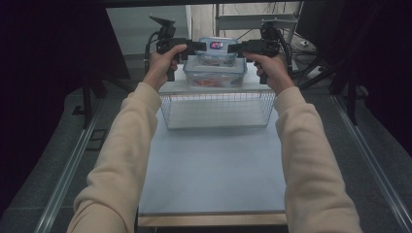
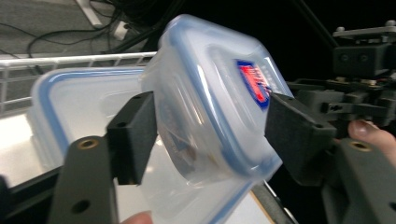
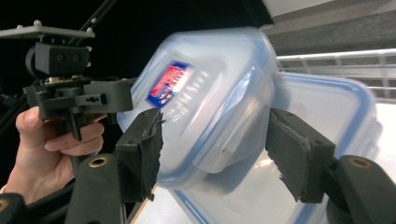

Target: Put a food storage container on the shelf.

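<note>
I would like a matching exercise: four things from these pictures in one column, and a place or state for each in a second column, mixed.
1 small container
2 large container
3 wire basket
4 sticker

a nearest the person
b on the small lid
c between both grippers' jaws, tilted
d under the small container

Pairs: 1-c, 2-d, 3-a, 4-b

Small container [image 1: 216,46] sits on top of the large container [image 1: 214,73], tilted. Large container rests at the table's [image 1: 214,170] far end, just behind the wire basket [image 1: 217,110]. My left gripper [image 1: 200,46] is at the small container's left side, my right gripper [image 1: 232,47] at its right, the container between each pair of jaws. Nearer me, bare tabletop before the basket.
</note>
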The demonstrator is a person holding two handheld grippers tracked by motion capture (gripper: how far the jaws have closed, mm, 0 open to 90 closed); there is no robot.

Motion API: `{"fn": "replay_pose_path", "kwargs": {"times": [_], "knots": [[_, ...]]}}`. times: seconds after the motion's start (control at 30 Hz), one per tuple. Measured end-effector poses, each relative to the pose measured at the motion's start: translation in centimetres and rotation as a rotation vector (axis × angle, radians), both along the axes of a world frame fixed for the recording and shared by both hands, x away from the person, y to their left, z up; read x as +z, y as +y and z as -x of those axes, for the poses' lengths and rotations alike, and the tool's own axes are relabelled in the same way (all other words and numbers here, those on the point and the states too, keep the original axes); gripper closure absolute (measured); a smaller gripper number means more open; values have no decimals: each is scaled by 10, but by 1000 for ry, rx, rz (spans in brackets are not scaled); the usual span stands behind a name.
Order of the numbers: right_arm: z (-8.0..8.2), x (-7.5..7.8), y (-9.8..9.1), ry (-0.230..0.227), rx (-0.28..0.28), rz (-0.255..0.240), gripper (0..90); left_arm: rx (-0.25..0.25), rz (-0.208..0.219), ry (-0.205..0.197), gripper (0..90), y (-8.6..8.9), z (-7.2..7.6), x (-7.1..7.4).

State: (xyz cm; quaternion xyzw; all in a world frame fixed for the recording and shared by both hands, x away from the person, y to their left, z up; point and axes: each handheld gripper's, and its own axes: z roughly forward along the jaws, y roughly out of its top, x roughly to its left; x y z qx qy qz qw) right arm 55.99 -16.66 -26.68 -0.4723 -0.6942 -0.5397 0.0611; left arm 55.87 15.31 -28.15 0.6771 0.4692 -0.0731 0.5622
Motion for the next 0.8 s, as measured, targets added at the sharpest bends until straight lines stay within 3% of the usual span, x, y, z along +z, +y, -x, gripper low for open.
{"fn": "replay_pose_path", "kwargs": {"times": [0.2, 0.4, 0.67, 0.8], "knots": [[4, 0, -8, -25, -30, 7, 348, -14, 14, -29, 222, 2, 3, 1], [10, 1, -17, -59, -48, -14, 320, -9, 45, -80, 207, 6, 19, 7], [35, 9, -31, -144, -30, 22, 320, 9, -9, -163, 229, 16, 52, 9], [55, 10, -29, -193, -8, 82, 331, 18, -71, -196, 233, 19, 71, 5]]}}
